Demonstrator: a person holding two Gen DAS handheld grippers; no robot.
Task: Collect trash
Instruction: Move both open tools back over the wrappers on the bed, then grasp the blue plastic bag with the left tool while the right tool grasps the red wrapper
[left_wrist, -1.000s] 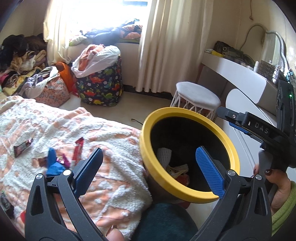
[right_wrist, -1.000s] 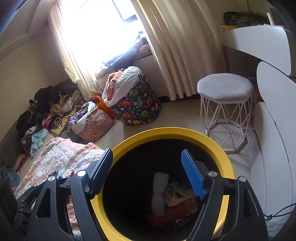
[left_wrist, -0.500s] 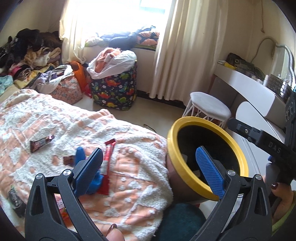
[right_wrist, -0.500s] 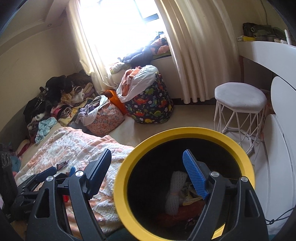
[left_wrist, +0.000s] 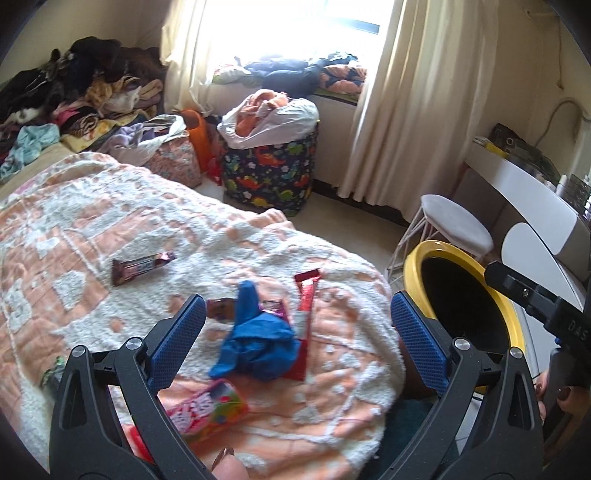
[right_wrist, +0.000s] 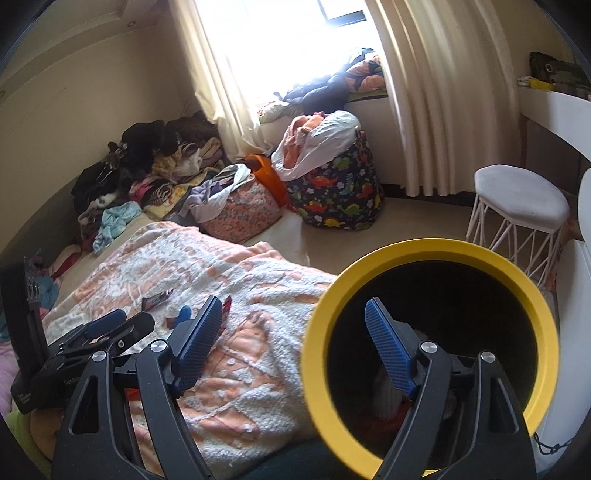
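Observation:
A yellow-rimmed black bin (right_wrist: 432, 332) stands beside the bed, also at the right of the left wrist view (left_wrist: 461, 295). Trash lies on the peach-and-white blanket (left_wrist: 110, 229): a crumpled blue wrapper (left_wrist: 258, 339), a red wrapper (left_wrist: 306, 302), a dark candy bar wrapper (left_wrist: 142, 267) and a pink snack packet (left_wrist: 207, 410). My left gripper (left_wrist: 295, 343) is open and empty, hovering over the blue wrapper. My right gripper (right_wrist: 295, 343) is open and empty, its right finger over the bin's mouth. Trash sits inside the bin.
A white stool (right_wrist: 517, 206) stands behind the bin. A dinosaur-print laundry bag (left_wrist: 273, 173) and a floral bag (right_wrist: 240, 214) sit on the floor by the window. Clothes are piled at the back left (left_wrist: 74, 96). A white desk (left_wrist: 524, 195) is at right.
Both grippers have swung left, away from the bin and over the bed. The wrappers on the blanket have come into the middle of the left wrist view.

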